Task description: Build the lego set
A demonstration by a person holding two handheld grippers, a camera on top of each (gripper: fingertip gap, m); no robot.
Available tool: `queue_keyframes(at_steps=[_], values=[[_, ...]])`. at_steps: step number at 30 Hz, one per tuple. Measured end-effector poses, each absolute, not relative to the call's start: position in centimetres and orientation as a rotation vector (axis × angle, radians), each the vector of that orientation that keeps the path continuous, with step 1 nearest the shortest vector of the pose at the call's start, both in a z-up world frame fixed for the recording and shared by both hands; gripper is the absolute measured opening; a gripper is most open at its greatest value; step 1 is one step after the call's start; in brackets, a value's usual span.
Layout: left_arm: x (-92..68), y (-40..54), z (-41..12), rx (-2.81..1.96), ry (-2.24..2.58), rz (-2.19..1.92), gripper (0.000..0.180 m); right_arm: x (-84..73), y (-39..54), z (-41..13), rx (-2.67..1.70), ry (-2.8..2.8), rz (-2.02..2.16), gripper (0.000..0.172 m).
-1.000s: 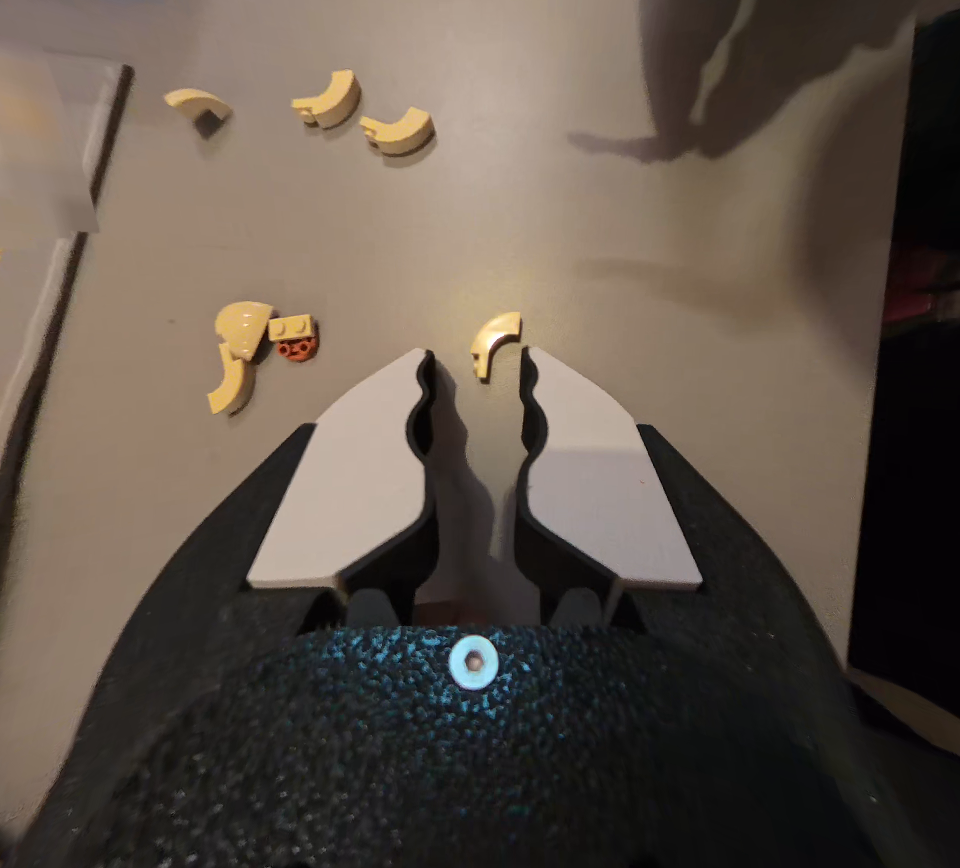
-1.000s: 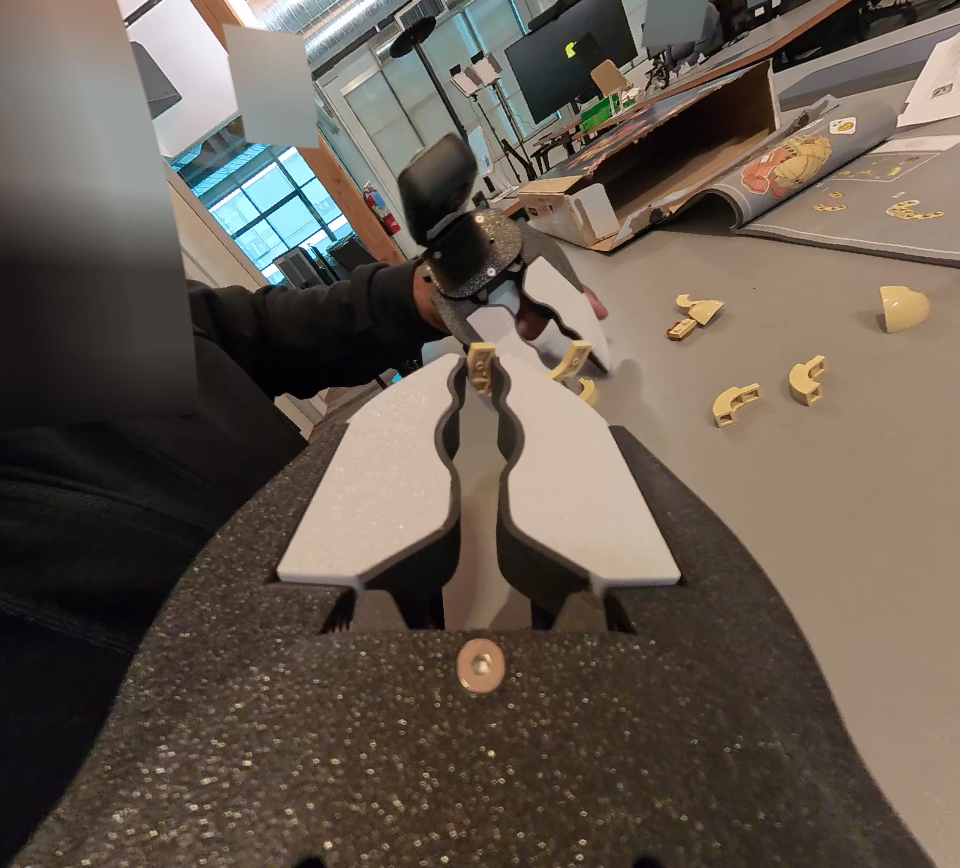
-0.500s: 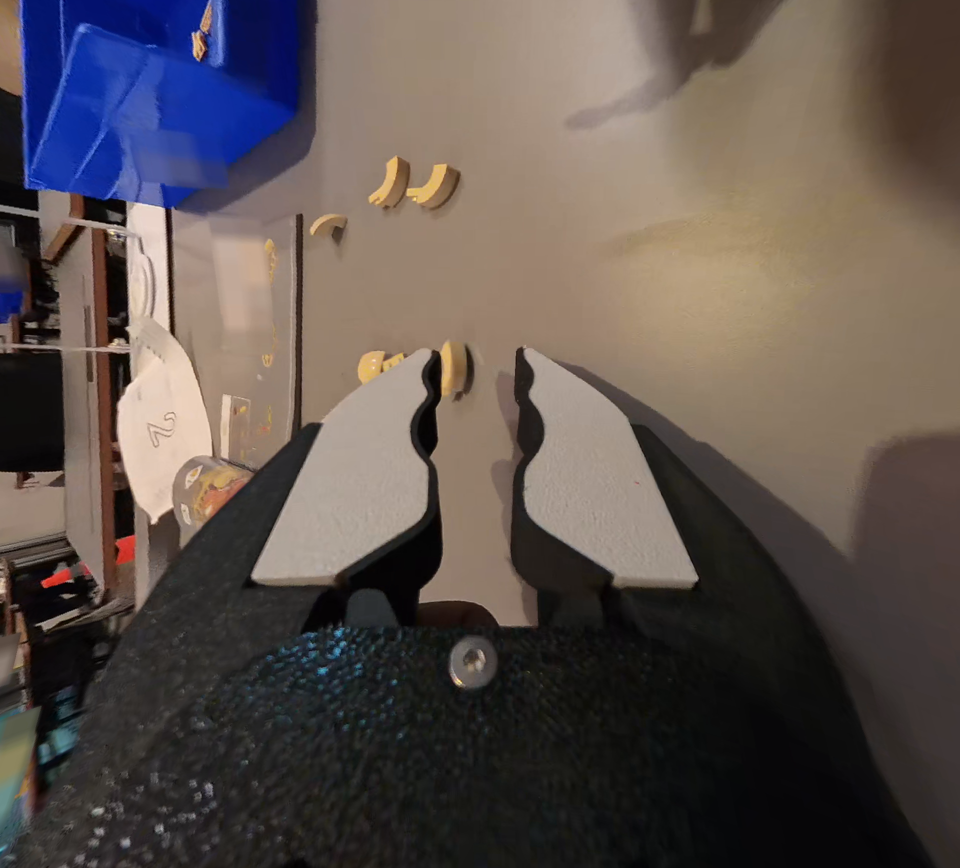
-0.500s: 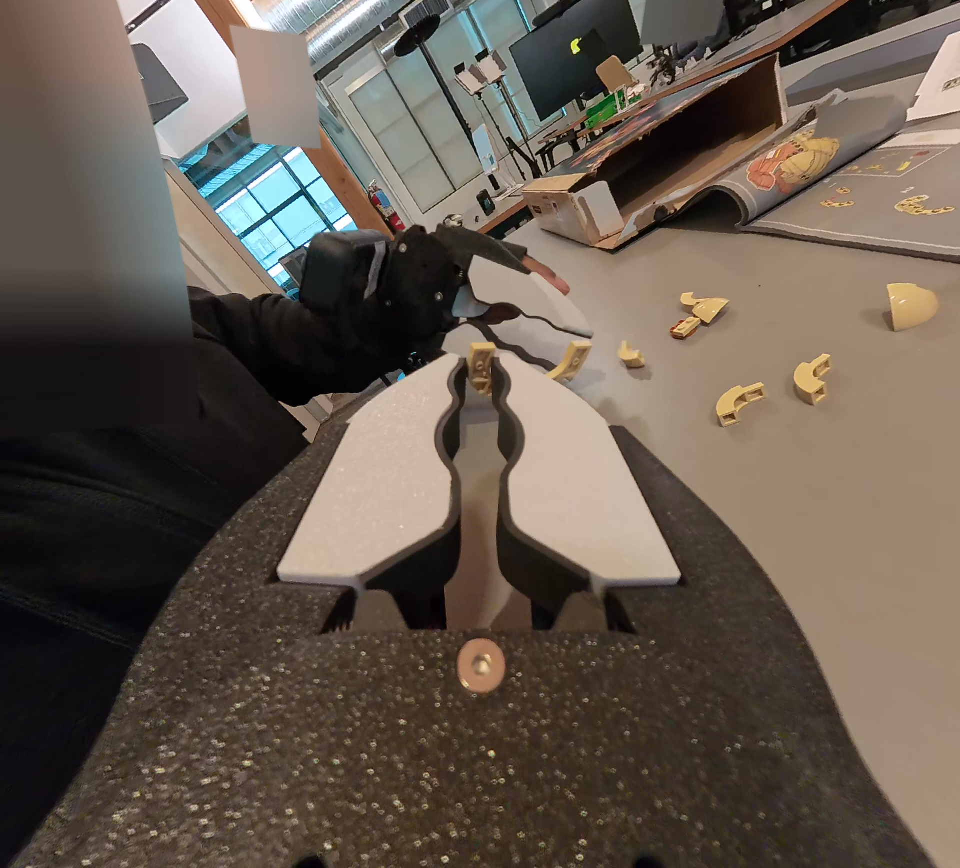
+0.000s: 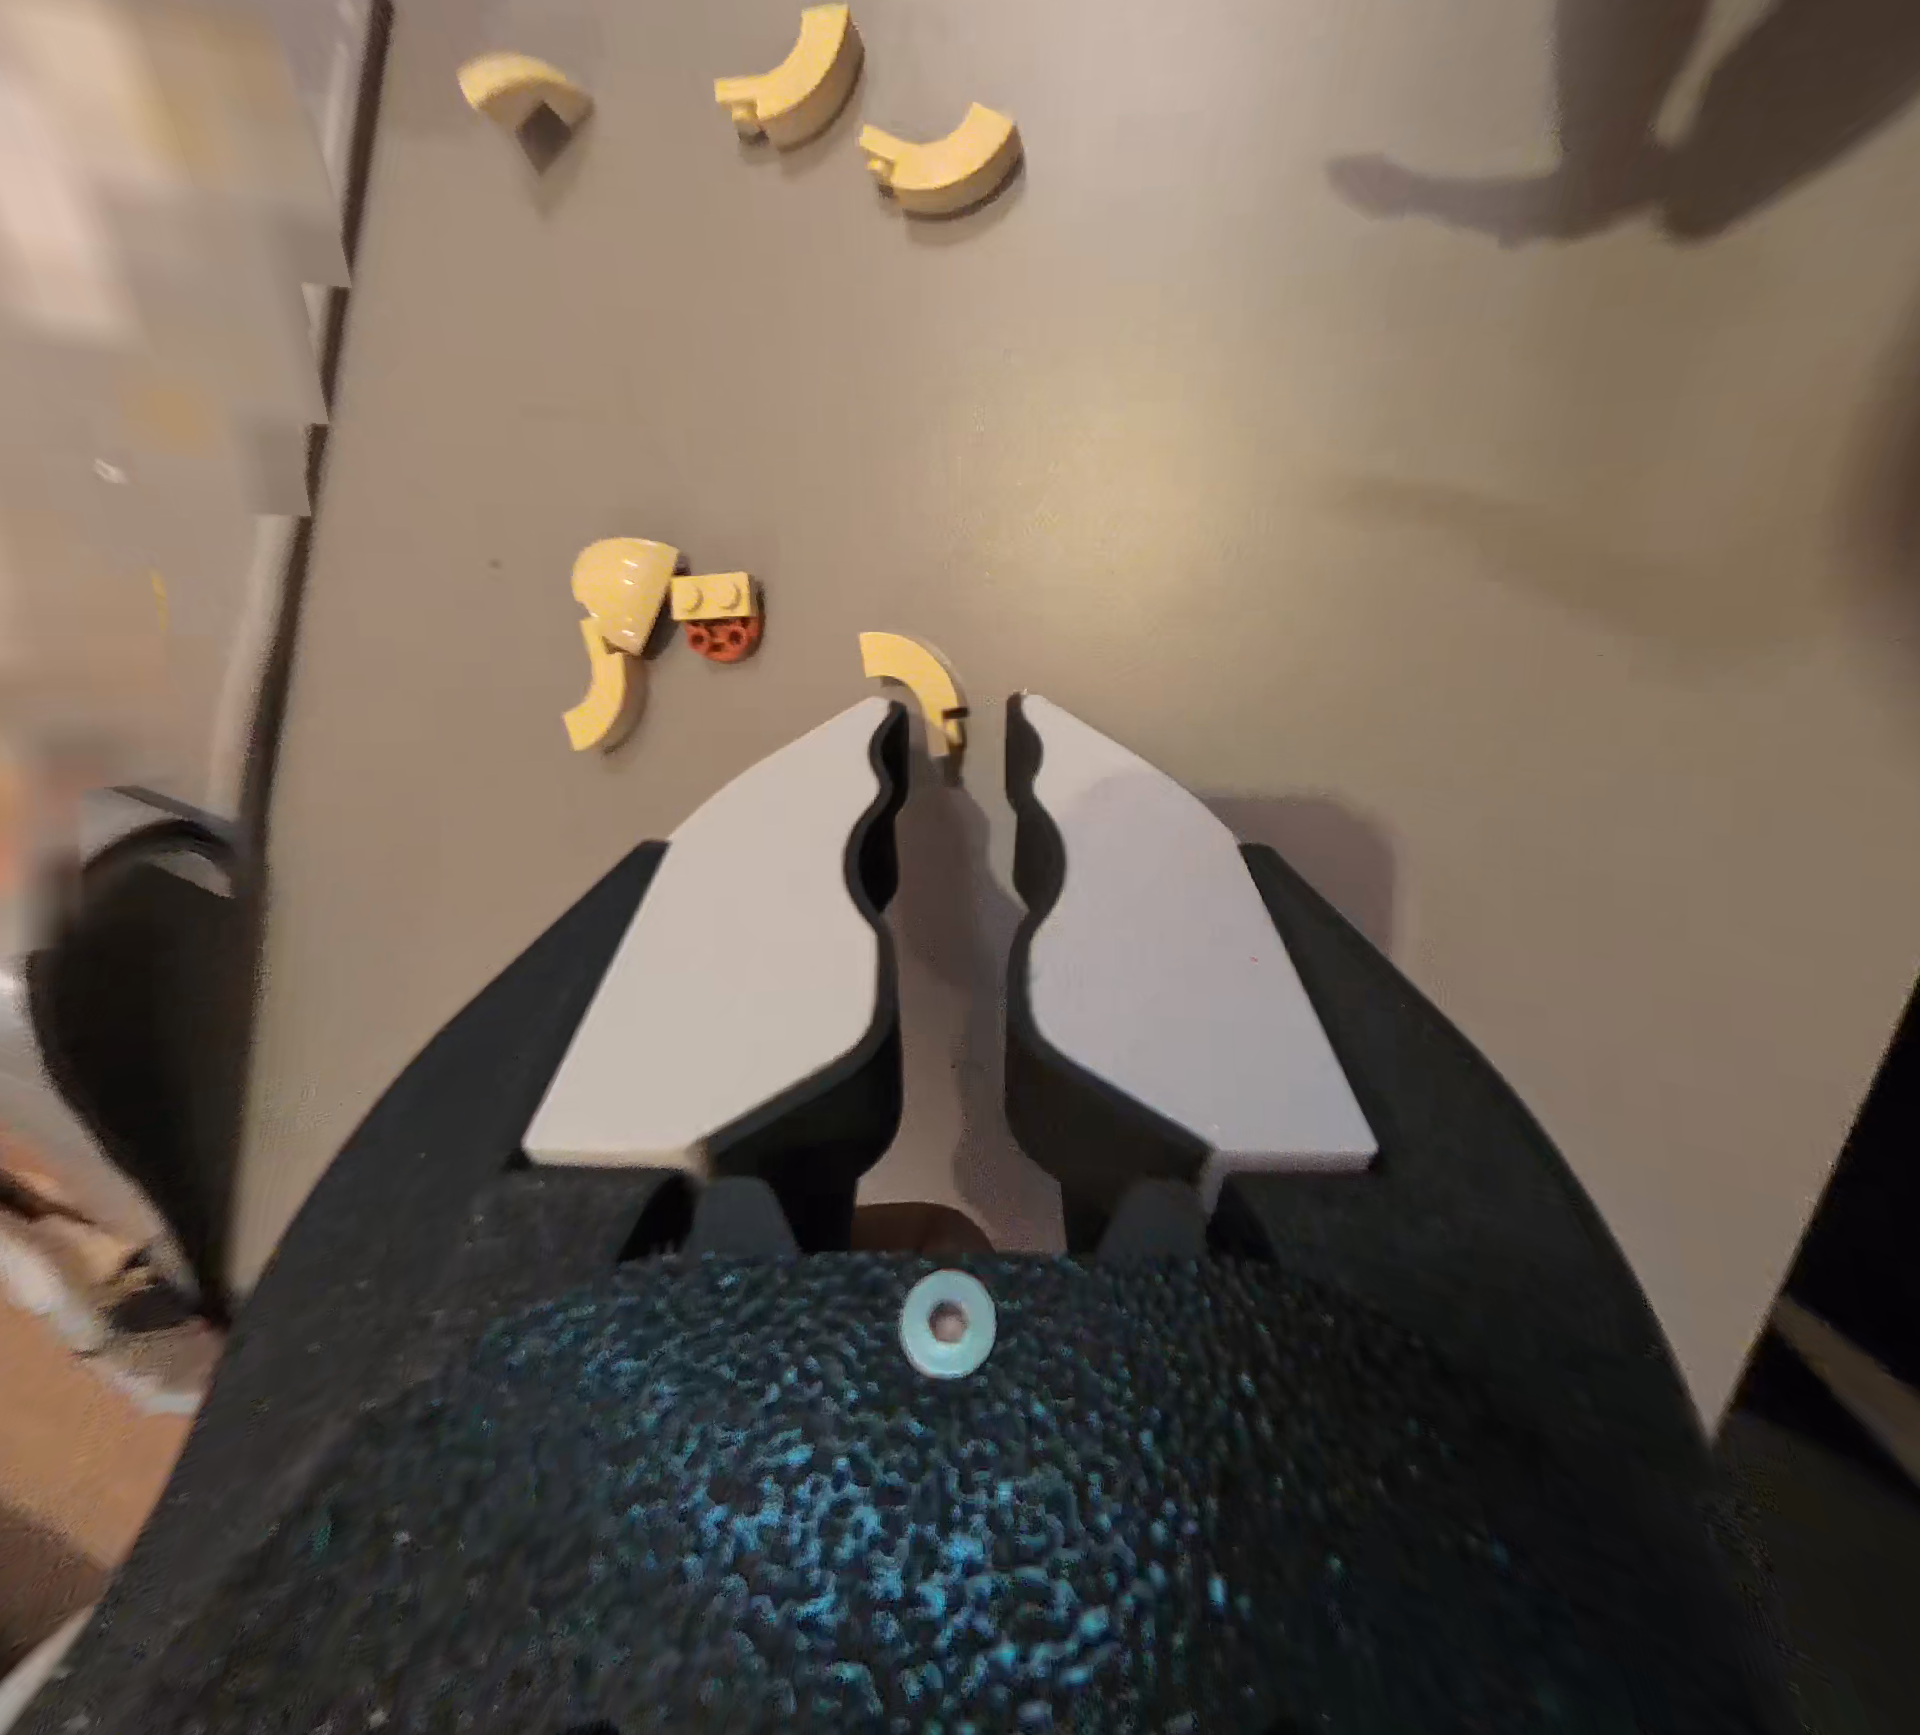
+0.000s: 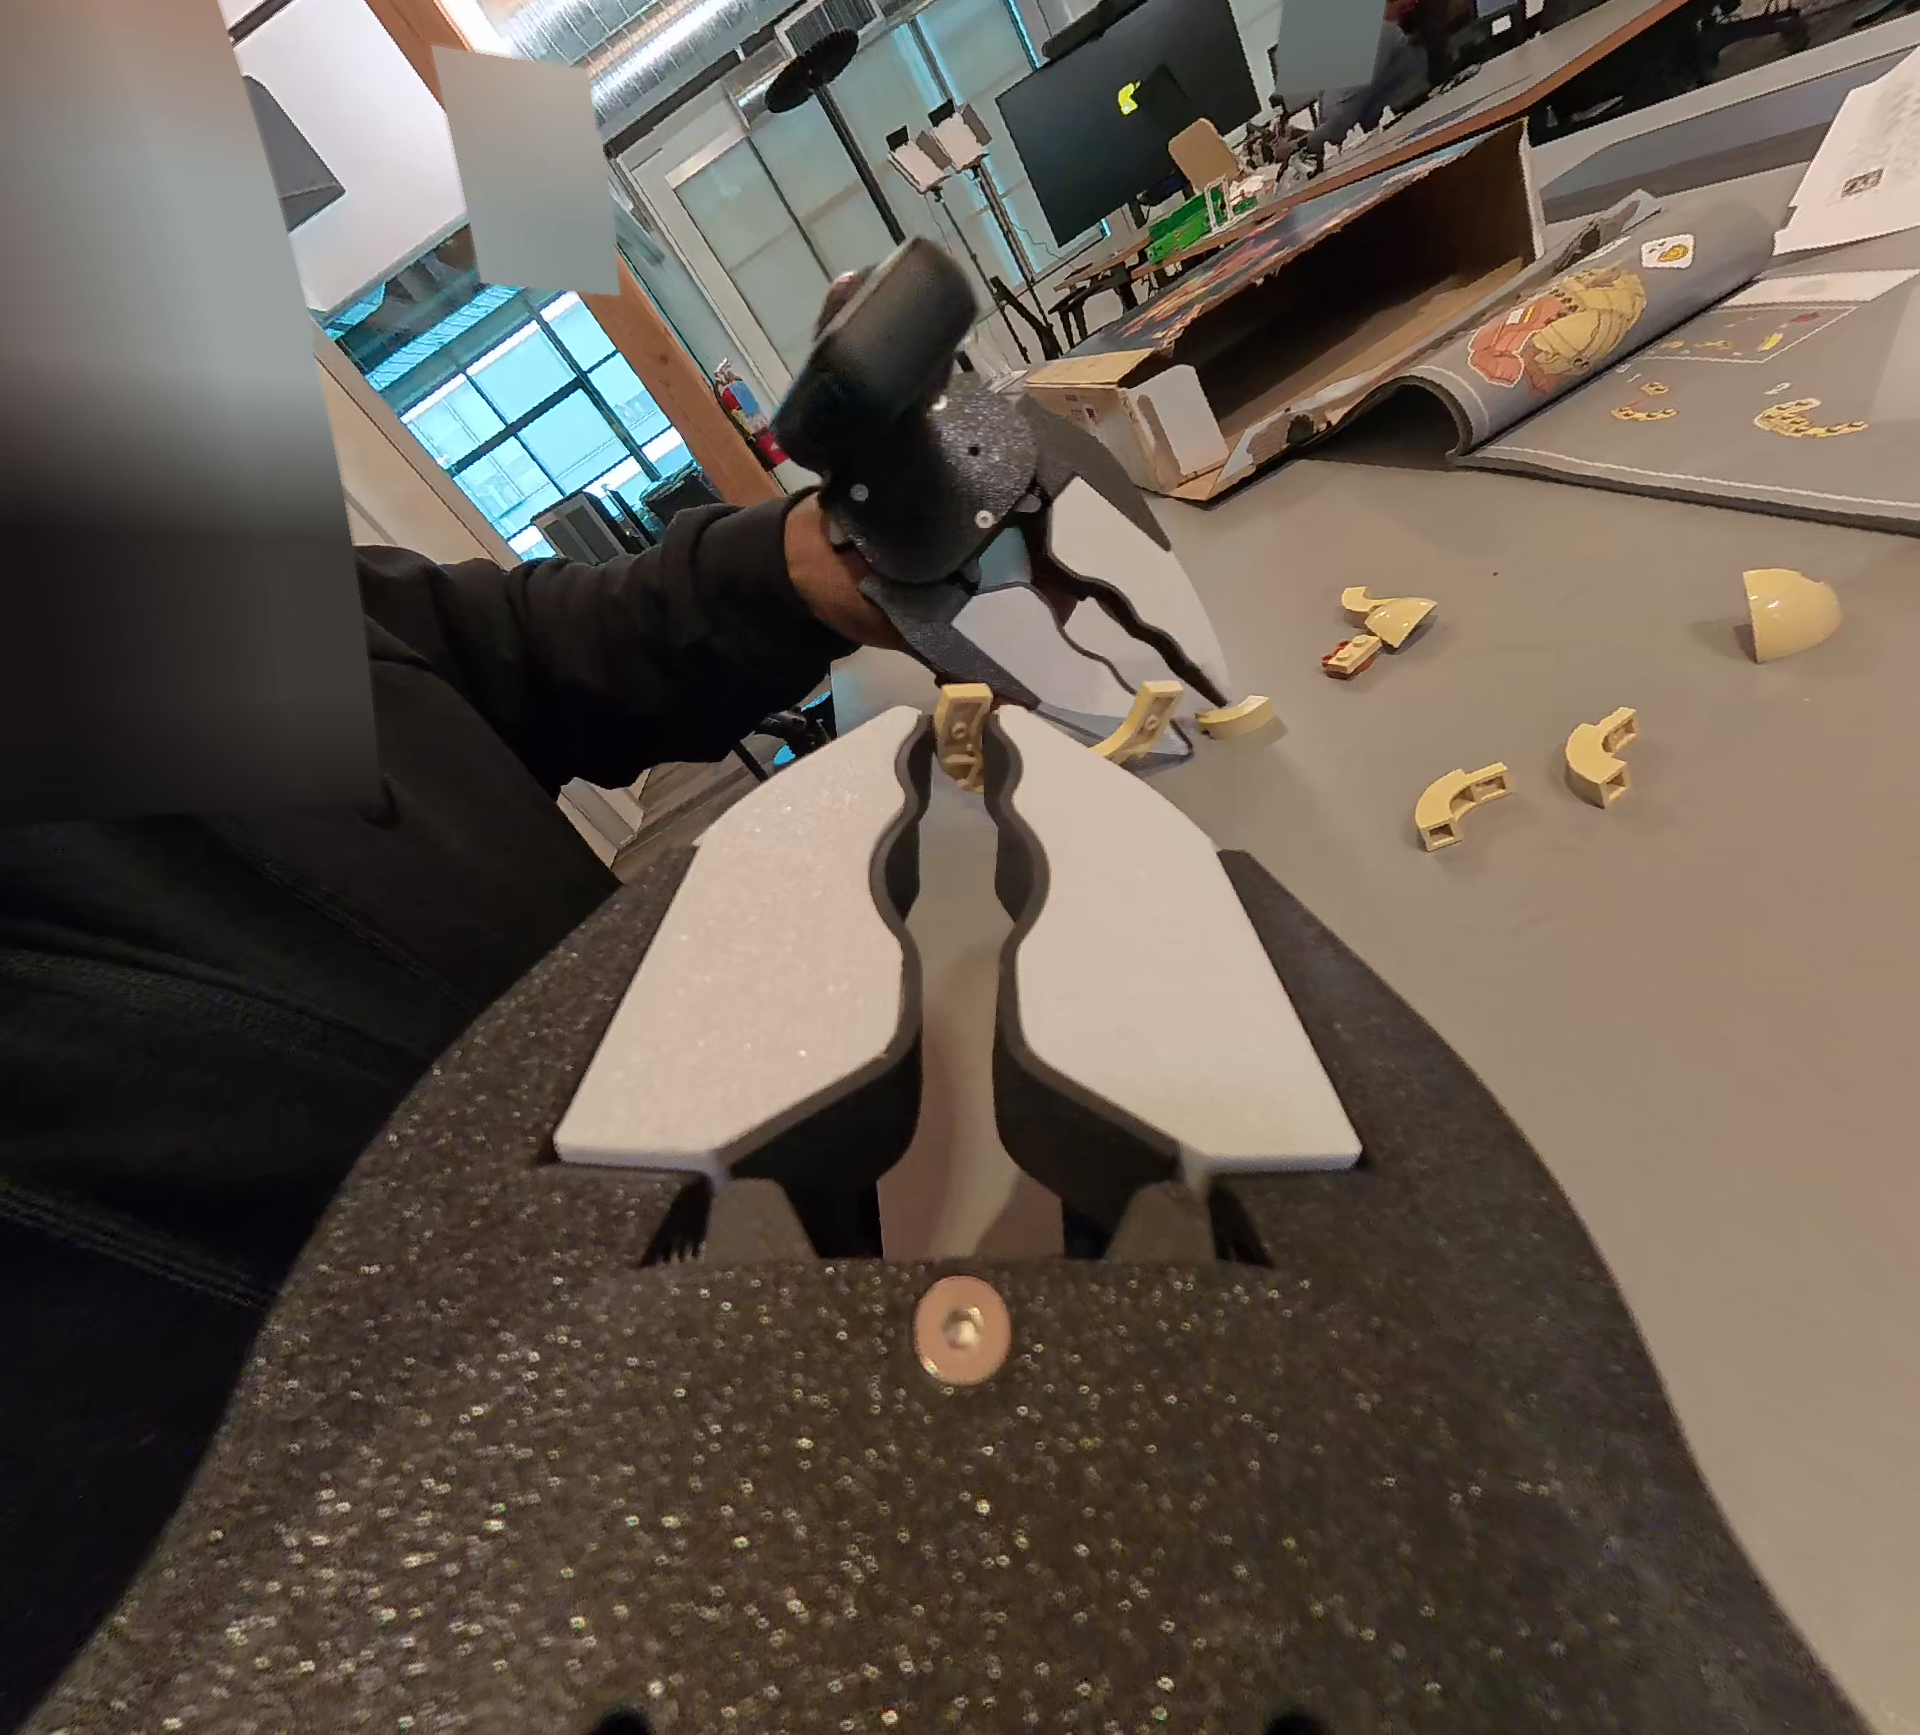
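The right gripper pinches a tan curved brick above the grey table, while the left gripper, jaws narrow but unclosed, straddles another tan arch piece on it.

Left gripper parted; right gripper clamped.

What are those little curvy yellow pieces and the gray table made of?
The curved tan pieces look like hard molded plastic: smooth, slightly glossy, with crisp edges, like toy bricks. The gray table has a smooth matte top with a soft light sheen, probably laminate, though that is uncertain.
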State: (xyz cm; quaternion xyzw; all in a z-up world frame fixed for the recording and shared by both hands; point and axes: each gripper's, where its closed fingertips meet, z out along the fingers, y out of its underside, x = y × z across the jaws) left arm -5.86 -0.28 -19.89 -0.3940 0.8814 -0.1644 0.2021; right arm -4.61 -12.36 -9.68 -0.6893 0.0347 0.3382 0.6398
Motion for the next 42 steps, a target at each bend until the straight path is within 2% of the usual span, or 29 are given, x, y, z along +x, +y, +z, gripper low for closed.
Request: queue_keyframes(at_steps=[2,4,7,9,14,18,25,29,31,33,37,42], values=[[-5.6,-0.6,-20.2,-1.188,2.452,-0.505,0.007,-4.7,-12.3,-9.7,-1.579,0.075,0.777,0.008],[-5.6,-1.3,-20.2,-1.269,2.472,-0.606,0.006,-4.7,-12.2,-9.8,-1.582,0.072,0.78,0.008],[-5.4,-4.6,-17.7,-1.611,2.401,-1.224,0.006,-4.7,-12.3,-9.7,-1.577,0.071,0.784,0.008],[-5.4,-4.3,-17.7,-1.796,2.337,-1.373,0.007,-4.7,-12.4,-9.6,-1.571,0.072,0.786,0.008],[-5.9,-2.9,-19.1,-1.863,2.311,-1.293,0.024,-4.7,-12.4,-9.6,-1.565,0.073,0.799,0.008],[-6.1,-2.2,-19.1,-1.779,2.304,-1.145,0.029,-4.7,-12.4,-9.6,-1.566,0.069,0.803,0.008],[-6.7,-0.8,-19.1,-1.745,2.257,-0.946,0.03,-4.8,-12.4,-9.6,-1.567,0.066,0.805,0.008],[-6.8,-1.4,-19.7,-1.797,2.282,-0.977,0.026,-4.8,-12.4,-9.7,-1.571,0.062,0.793,0.008],[-6.7,-1.8,-19.9,-1.739,2.299,-0.933,0.021,-4.7,-12.3,-9.7,-1.576,0.069,0.783,0.008],[-6.7,-2.2,-20.2,-1.607,2.354,-0.84,0.008,-4.7,-12.1,-10.0,-1.599,0.076,0.774,0.008],[-5.8,-3.7,-19.2,-1.172,2.347,-0.733,0.007,-5.1,-11.3,-11.1,-1.691,0.084,0.775,0.008],[-4.6,-6.5,-13.6,-0.572,2.109,-0.717,0.007,-7.2,-11.6,-11.4,-1.737,-0.055,0.867,0.008]])
